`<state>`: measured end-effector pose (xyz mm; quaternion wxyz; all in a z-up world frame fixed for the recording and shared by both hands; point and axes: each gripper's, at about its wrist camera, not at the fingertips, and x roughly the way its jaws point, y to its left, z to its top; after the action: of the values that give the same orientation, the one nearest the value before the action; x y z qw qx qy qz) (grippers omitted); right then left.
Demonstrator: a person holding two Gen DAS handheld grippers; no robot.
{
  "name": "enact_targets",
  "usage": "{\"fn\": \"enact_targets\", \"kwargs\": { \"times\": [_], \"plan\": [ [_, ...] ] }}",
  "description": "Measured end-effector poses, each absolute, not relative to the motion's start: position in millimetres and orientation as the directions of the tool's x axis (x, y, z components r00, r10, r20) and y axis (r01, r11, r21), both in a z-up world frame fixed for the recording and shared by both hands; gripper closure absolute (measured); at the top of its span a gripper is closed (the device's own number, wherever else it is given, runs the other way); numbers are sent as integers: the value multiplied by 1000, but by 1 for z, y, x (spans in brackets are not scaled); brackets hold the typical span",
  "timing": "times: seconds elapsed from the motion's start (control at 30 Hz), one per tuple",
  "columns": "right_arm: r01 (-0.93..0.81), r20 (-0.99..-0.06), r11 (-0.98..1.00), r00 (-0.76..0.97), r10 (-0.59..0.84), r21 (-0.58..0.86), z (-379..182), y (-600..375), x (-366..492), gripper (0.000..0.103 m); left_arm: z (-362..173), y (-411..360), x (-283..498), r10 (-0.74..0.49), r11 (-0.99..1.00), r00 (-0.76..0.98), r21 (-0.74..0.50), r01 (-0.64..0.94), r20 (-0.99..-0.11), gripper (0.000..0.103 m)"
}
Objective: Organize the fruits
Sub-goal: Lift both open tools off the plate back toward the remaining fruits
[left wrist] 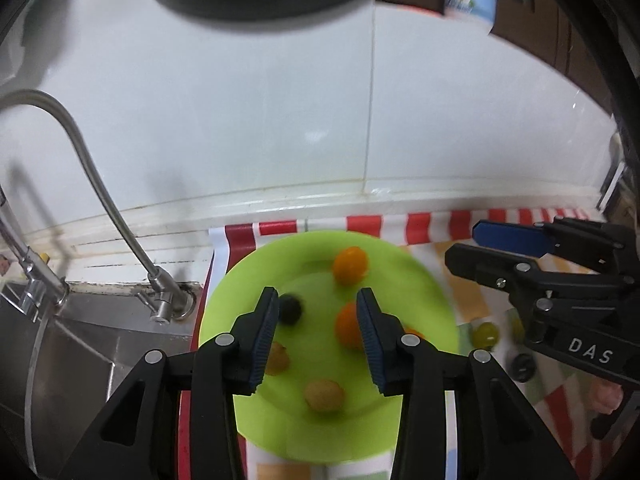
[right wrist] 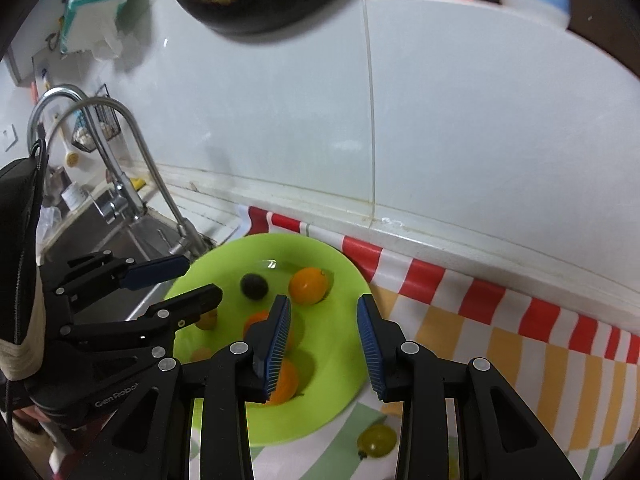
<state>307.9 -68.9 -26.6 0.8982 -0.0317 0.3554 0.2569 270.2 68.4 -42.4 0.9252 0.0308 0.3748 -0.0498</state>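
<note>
**Stray fruit off plate, right side — right gripper closer**

Round lime-green plastic plate (right wrist: 344,360) on striped red-yellow-white cloth (right wrist: 520,344), already holding orange round fruits (right wrist: 308,285), one dark round fruit (right wrist: 254,286) and tan-brown ones (left wrist: 324,395). Small yellow-green round fruit (right wrist: 376,441) off the plate, on the cloth just beside the near-right rim. In left wrist view: same fruit (left wrist: 485,334) lying right of the plate, under the right gripper. Near-spherical, so no long axis to align to.

Left gripper (left wrist: 317,338): fingers spread, nothing pinched, hovering over plate centre. Right gripper (right wrist: 324,344): fingers also apart, empty, over plate's right half.

Likely next: short pull-back and drop with right gripper. Roll risk on contact.
</note>
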Motion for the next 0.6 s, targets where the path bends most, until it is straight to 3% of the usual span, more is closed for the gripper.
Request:
{"fn": "enact_targets", "kwargs": {
  "times": [0.17,0.43,0.5,0.6],
  "plan": [
    [-482,-619,866,643,451,131,-9,-79,286,67,-22,59,249,-69,994,747,21,110,-661,61],
    [-473,-565,873,690,453,123,15,-102,248,67,7,38,210,-81,991,804,40,129,-589,48],
    [-466,-552,877,703,447,117,21,-109,241,59,13,33,201,-87,991,813,36,131,-576,44],
    [-446,-529,888,729,434,112,30,-123,229,58,20,26,189,-92,990,824,35,134,-559,42]
  ]
}}
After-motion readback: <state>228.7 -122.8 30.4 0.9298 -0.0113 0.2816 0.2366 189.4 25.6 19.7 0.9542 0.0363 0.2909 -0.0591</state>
